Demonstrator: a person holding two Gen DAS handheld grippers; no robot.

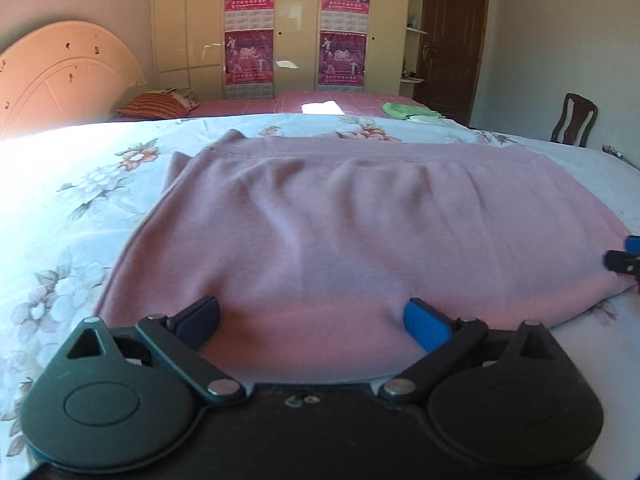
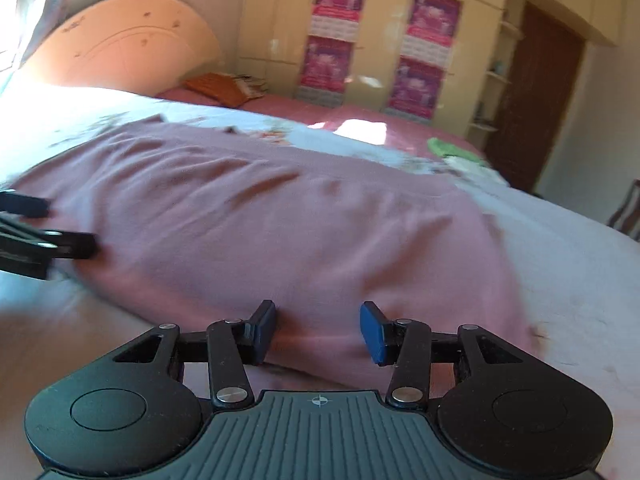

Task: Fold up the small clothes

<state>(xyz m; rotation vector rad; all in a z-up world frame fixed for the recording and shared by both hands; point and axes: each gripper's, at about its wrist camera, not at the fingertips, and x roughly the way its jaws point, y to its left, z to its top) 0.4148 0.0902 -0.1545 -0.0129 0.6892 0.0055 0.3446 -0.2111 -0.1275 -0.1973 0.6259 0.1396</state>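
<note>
Pink garment (image 1: 360, 232) lies spread on a bed (image 1: 80, 208) with a white floral cover, hem band along its far edge, soft wrinkles running across the middle. Left gripper (image 1: 312, 322) sits at the near edge of the garment, jaws spread wide; cloth lies between and under the 2 pads but they do not press on it. Right gripper (image 2: 318, 330) is at the near edge as well, further along toward the garment's right corner; its jaws stand partly apart, a fold of pink cloth bulging up in the gap, pads not seen closing on it. The right wrist view is blurred. In the left wrist view the right gripper's fingertips (image 1: 624, 260) show at the garment's right corner; in the right wrist view the left gripper's fingers (image 2: 76, 246) show at the left edge of the cloth. Further back: an arched headboard (image 1: 68, 76), a striped pillow (image 1: 154, 106), a green cloth (image 1: 404, 110) on the pink sheet, a cream wardrobe (image 1: 296, 20) with 4 magenta posters, a brown door (image 1: 452, 40), a dark chair (image 1: 574, 120).
</note>
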